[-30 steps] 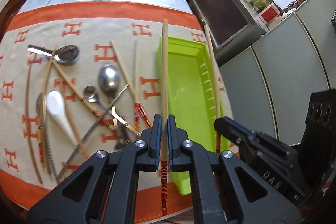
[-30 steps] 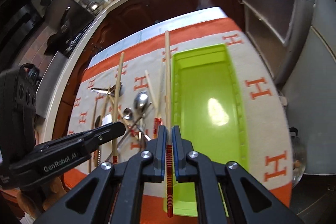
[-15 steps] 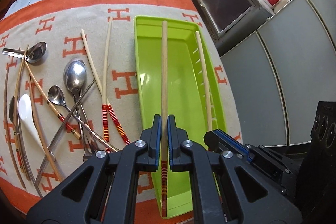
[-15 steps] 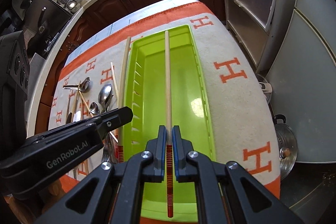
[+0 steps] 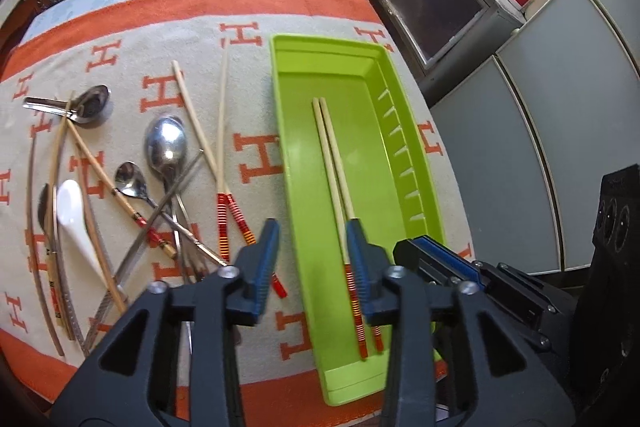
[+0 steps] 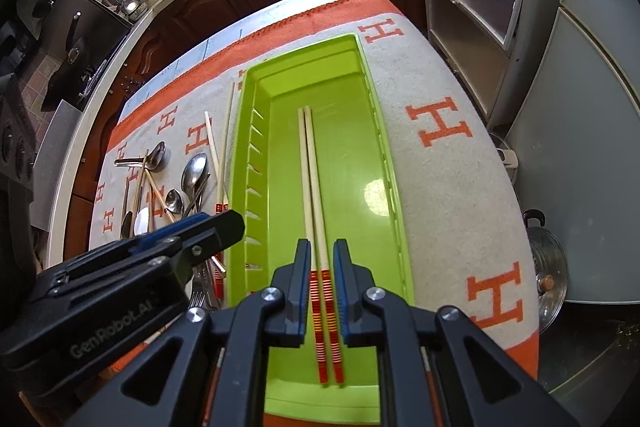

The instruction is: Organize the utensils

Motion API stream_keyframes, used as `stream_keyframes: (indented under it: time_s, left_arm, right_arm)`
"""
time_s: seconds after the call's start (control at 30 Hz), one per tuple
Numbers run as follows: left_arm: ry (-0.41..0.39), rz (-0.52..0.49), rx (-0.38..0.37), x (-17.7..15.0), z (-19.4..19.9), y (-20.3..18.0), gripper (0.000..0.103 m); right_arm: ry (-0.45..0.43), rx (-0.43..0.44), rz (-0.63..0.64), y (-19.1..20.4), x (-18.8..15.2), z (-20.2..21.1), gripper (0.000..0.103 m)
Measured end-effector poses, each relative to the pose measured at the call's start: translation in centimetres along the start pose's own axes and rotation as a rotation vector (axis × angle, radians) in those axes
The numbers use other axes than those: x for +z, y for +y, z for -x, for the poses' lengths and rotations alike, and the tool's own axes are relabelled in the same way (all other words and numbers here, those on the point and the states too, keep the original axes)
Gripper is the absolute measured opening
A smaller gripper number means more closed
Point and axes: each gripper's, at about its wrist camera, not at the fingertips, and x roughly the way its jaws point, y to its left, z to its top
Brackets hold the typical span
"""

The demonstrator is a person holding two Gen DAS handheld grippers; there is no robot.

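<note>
Two wooden chopsticks (image 5: pixel 334 163) (image 6: pixel 310 179) with red-striped ends lie side by side on the floor of the lime green tray (image 5: pixel 412 163) (image 6: pixel 392 187). My left gripper (image 5: pixel 312 247) is open and hangs over the tray's near left edge, holding nothing. My right gripper (image 6: pixel 321 269) is open too, its fingers straddling the striped ends of the pair. Left of the tray, loose utensils lie in a heap: metal spoons (image 5: pixel 166 145), a white ceramic spoon (image 5: pixel 74 213), more chopsticks (image 5: pixel 222 131) and thin metal sticks.
An orange and beige cloth (image 5: pixel 260 163) with H marks covers the table. The right table edge runs close past the tray, with grey cabinets (image 5: pixel 520 147) beyond. A pot with a lid (image 6: pixel 546 281) sits on the floor at the right.
Both grippers were shut on one chopstick each over the tray. Both have opened, and the two chopsticks now lie together in the tray.
</note>
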Motion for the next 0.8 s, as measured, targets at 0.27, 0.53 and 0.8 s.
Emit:
stream_keyframes:
  time_s: [0.27, 0.53, 0.8]
  left_arm:
    - [-0.067, -0.013, 0.035, -0.8, 3.4, 1.3, 0.043]
    - [-0.091, -0.013, 0.082, -2.4, 5.3, 3.1, 0.043]
    - [-0.126, -0.035, 0.128, -4.3, 7.1, 4.4, 0.044]
  right_arm:
    - [-0.008, -0.004, 0.018, 1.1, -0.2, 0.6, 0.013]
    - [-0.007, -0.015, 0.034, 2.3, -0.9, 1.1, 0.013]
    - [-0.008, -0.024, 0.054, 3.6, -1.6, 1.5, 0.013]
